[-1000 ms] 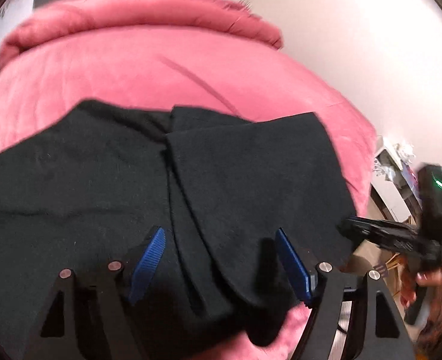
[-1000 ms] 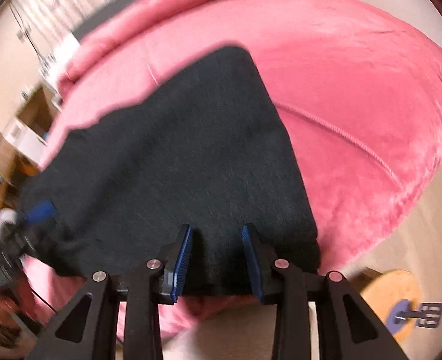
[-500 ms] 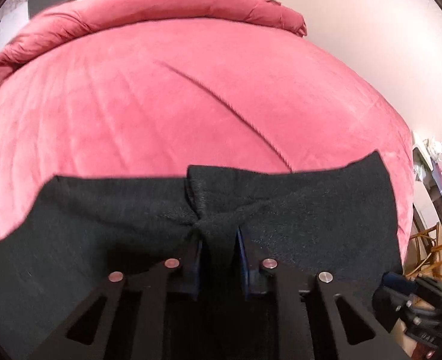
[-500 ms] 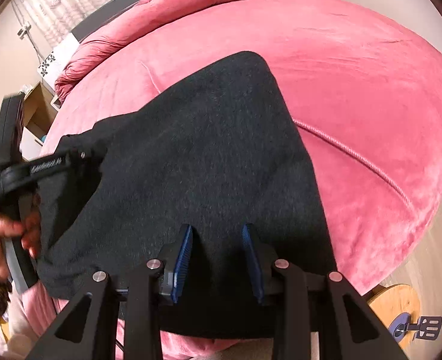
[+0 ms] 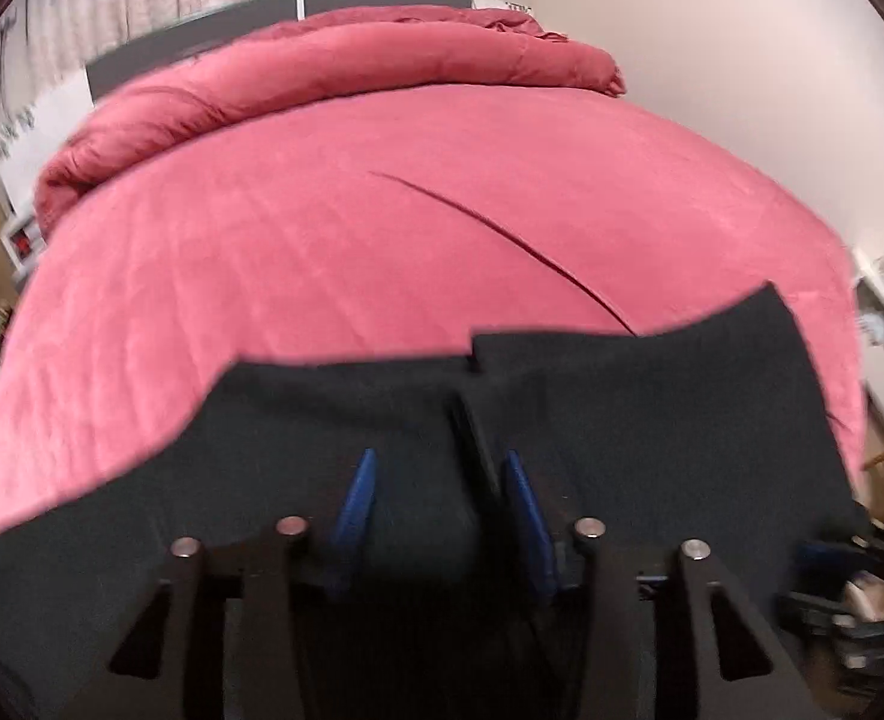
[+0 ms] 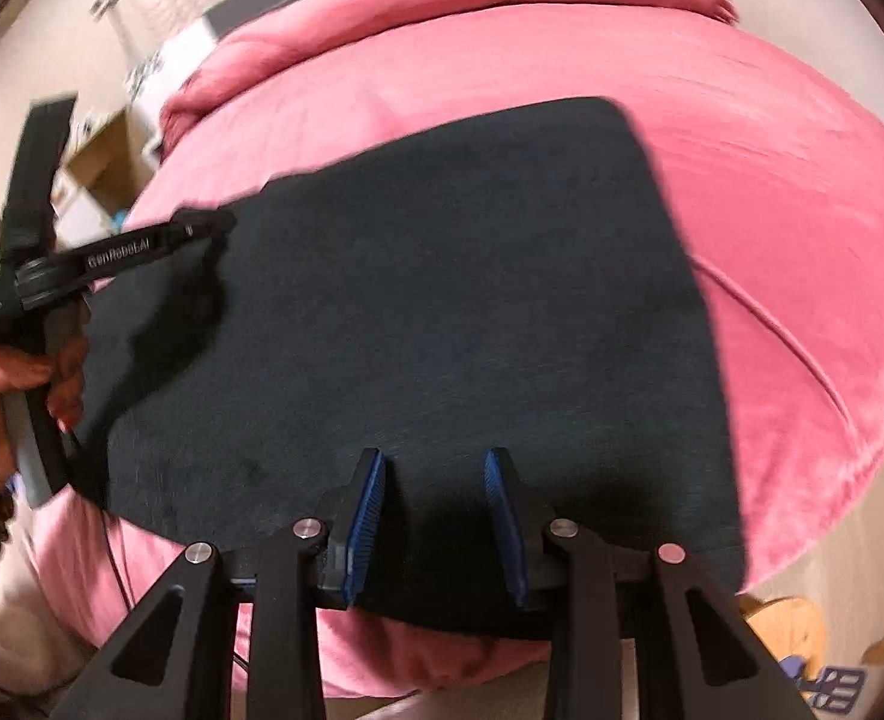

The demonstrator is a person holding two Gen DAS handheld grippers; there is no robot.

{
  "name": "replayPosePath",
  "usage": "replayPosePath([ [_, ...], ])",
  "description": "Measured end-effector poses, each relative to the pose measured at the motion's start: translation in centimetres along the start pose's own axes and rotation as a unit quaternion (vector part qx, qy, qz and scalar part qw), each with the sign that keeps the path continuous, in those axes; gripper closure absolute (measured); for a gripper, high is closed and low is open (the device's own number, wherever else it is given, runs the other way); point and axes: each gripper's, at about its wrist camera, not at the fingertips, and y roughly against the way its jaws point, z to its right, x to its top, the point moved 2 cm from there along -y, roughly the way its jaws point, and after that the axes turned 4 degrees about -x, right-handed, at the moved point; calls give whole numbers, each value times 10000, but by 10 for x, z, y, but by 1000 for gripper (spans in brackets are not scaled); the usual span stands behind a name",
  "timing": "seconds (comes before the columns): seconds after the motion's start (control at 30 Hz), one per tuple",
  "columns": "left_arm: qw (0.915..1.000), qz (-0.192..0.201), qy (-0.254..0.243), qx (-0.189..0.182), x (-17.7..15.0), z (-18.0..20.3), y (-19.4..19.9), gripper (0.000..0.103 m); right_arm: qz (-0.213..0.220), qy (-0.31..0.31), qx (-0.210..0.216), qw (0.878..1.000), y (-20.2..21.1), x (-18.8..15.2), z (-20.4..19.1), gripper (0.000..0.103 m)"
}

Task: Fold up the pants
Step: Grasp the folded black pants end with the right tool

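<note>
Black pants (image 5: 652,420) lie on a pink bed (image 5: 382,240), near its front edge. In the left wrist view my left gripper (image 5: 442,498) is open, its blue pads (image 5: 355,498) standing over a fold ridge in the black cloth. In the right wrist view the pants (image 6: 442,300) spread as a wide dark panel. My right gripper (image 6: 436,504) is open just above the cloth's near edge. The left gripper (image 6: 202,228) shows at the left of that view, held by a hand, its tip at the cloth's left side.
A rolled pink duvet (image 5: 322,72) lies along the far side of the bed by a grey headboard (image 5: 202,36). A seam line (image 5: 502,240) crosses the bedcover. Wooden shelves (image 6: 100,162) stand left. A round wooden stool (image 6: 784,642) stands on the floor at lower right.
My left gripper closed on the fold half a second ago and has now opened, letting the cloth go. The right gripper stayed open and moved little.
</note>
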Motion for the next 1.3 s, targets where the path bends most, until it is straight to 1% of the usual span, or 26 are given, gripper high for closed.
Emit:
replayPosePath([
  [0.07,10000,-13,-25,26,-10,1,8,52,6,408,-238,9989,0,-1,-14,59],
  [0.1,9999,-47,-94,-1,-15,2,12,47,54,427,-182,9989,2,0,-15,59],
  [0.13,9999,-64,-150,-18,-14,2,10,45,162,366,-14,9992,8,2,-13,59],
  [0.17,9997,-88,-226,-15,-20,6,13,45,326,198,125,9992,17,5,-6,59],
  [0.2,9995,-129,-276,-15,-30,18,5,44,450,53,170,9988,23,7,0,59],
  [0.27,9992,-240,-333,26,-45,30,0,44,763,-276,212,9965,38,13,21,59],
  [0.33,9986,-406,-325,52,-54,32,-5,44,991,-530,219,9934,48,15,36,57],
  [0.37,9985,-441,-311,62,-56,32,-8,44,1062,-669,206,9919,50,18,48,49],
  [0.4,9986,-444,-292,73,-57,32,-10,43,1058,-793,151,9911,50,21,59,39],
  [0.43,9986,-430,-284,78,-59,31,-10,41,1038,-839,120,9910,52,23,61,38],
  [0.5,9987,-412,-269,122,-59,26,-9,35,945,-937,153,9910,47,27,77,37],
  [0.53,9988,-417,-241,129,-59,25,-8,33,917,-997,180,9906,46,24,83,37],
  [0.67,9989,-464,-31,75,-61,15,-14,28,832,-1446,421,9851,34,24,114,37],
  [0.73,9989,-454,-17,82,-59,8,-16,26,760,-1637,527,9822,26,23,127,37],
  [0.83,9990,-430,-46,139,-66,10,-12,22,575,-1767,804,9793,15,18,143,37],
  [0.93,9990,-428,-5,163,-67,4,-14,18,450,-1759,1285,9749,2,18,145,37],
  [1.03,9989,-435,45,175,-68,-1,-16,16,264,-1598,1735,9714,-13,22,143,37],
  [1.1,9989,-433,62,185,-68,-2,-18,14,141,-1534,1941,9688,-22,26,143,37],
  [1.13,9989,-428,66,188,-68,1,-16,13,105,-1533,2112,9653,-26,28,145,35],
  [1.23,9990,-397,132,183,-69,4,-17,10,33,-1606,2600,9522,-37,35,152,35],
  [1.3,9990,-373,182,149,-73,-1,-22,10,-25,-1601,2814,9461,-43,37,152,35],
])
